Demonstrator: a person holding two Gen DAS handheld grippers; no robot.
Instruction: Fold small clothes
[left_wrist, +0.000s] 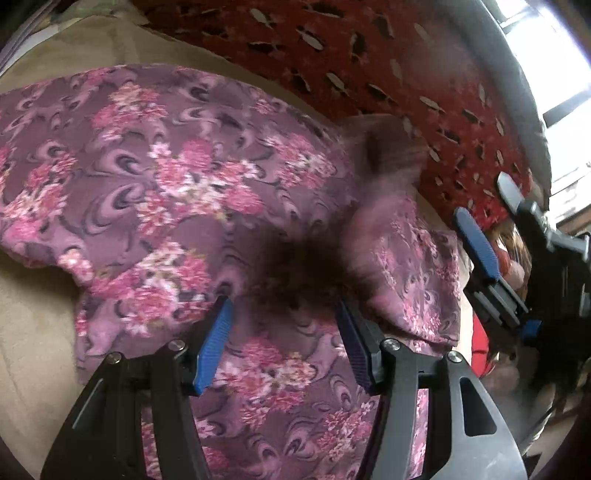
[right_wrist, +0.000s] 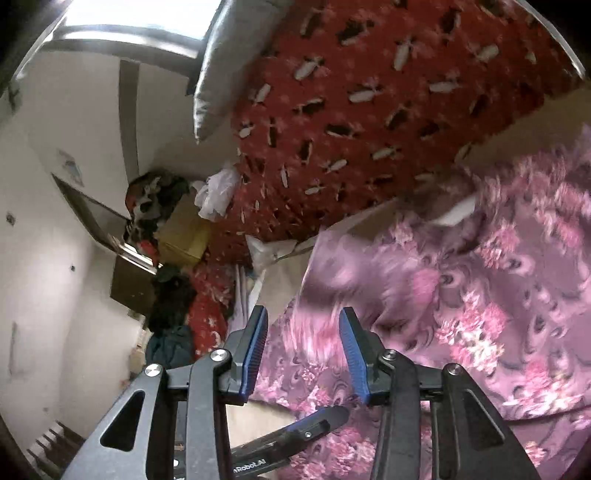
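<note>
While the purple floral garment lies spread on a beige sheet, the left gripper hangs just over its bunched middle, jaws parted, pads not pressing the cloth; one flap is blurred. Right gripper sits at the garment's edge, jaws apart, nothing clamped; red patterned blanket lies beyond.
</note>
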